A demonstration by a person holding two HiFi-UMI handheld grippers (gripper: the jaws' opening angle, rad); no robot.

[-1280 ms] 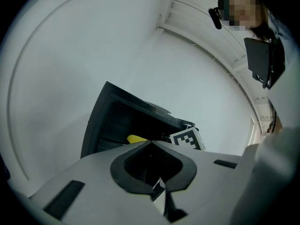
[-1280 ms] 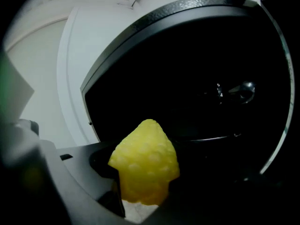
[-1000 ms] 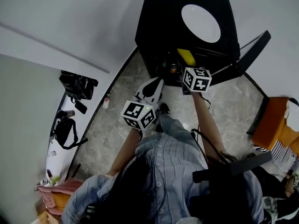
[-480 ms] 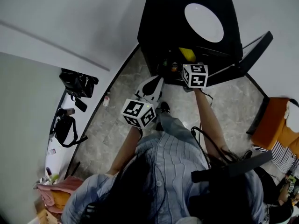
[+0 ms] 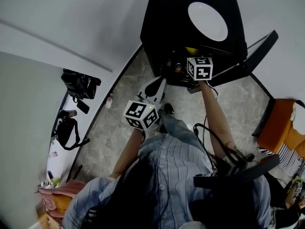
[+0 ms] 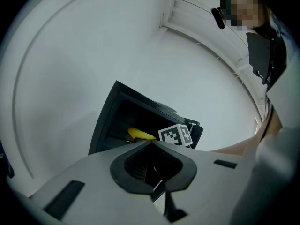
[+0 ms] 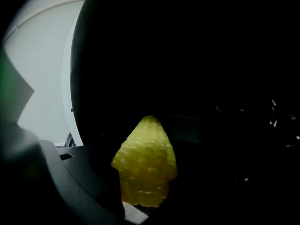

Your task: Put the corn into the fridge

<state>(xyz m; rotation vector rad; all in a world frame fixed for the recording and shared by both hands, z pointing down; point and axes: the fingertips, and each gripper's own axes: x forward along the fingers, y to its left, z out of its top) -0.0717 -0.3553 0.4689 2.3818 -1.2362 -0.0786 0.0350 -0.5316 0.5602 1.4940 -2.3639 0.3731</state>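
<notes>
- Grey stone floor (image 5: pixel 119 128), white walls around.
- Black fridge (image 5: pixel 167 18), door open.
- My right gripper (image 7: pixel 143 193): clamped on the corn (image 7: pixel 146 163), reaching inside the fridge. Placing step, I judge; next, set down and release.
- My left gripper (image 6: pixel 151 144): jaws together, empty, held back.
- Corn: inside the dark fridge opening, not yet released.

You wear a blue striped shirt (image 5: pixel 176 163), and your left gripper (image 5: pixel 155 88) and right gripper (image 5: pixel 191 56) each carry a black-and-white marker cube.
</notes>
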